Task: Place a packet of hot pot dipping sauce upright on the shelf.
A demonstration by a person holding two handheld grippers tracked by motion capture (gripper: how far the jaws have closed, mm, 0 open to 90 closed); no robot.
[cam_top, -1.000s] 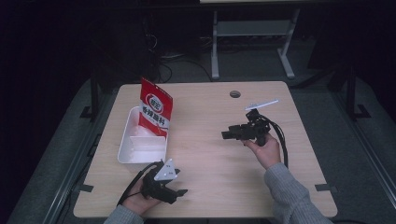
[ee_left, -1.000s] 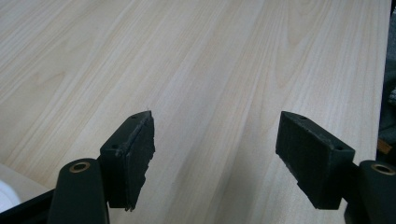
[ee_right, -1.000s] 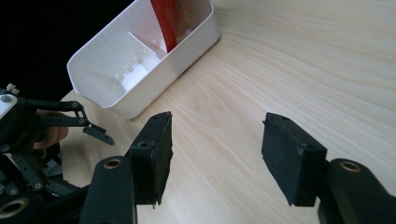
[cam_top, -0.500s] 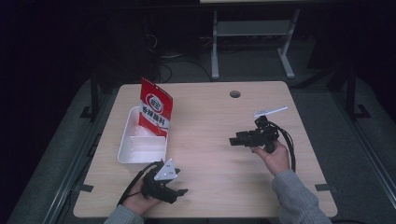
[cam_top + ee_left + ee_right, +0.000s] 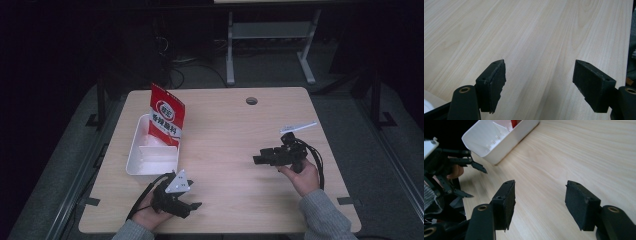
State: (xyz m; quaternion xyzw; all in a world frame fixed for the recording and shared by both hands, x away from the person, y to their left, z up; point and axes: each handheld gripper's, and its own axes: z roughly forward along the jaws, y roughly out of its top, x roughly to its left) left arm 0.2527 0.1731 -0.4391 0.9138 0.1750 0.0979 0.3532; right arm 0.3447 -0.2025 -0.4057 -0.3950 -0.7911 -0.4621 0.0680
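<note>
A white tray [image 5: 134, 161] lies on the left part of the wooden table [image 5: 235, 125], and a red printed pouch [image 5: 166, 117] stands upright at its far end. My left gripper [image 5: 195, 196] rests near the front edge just in front of the tray, open, with bare wood between its jaws in the left gripper view [image 5: 539, 75]. My right gripper [image 5: 256, 160] hovers at the right side of the table, pointing left, open and holding nothing [image 5: 539, 195]. In the right gripper view, the tray [image 5: 499, 140] and the left gripper [image 5: 479, 183] sit farther off.
A round cable hole [image 5: 251, 100] is in the table's far edge. A metal stand [image 5: 270, 35] and cables sit on the dark floor beyond the table. Bare wood stretches between the two grippers.
My right gripper has drawn back toward the near right of the table, still open. The left gripper, tray and pouch have not moved.
</note>
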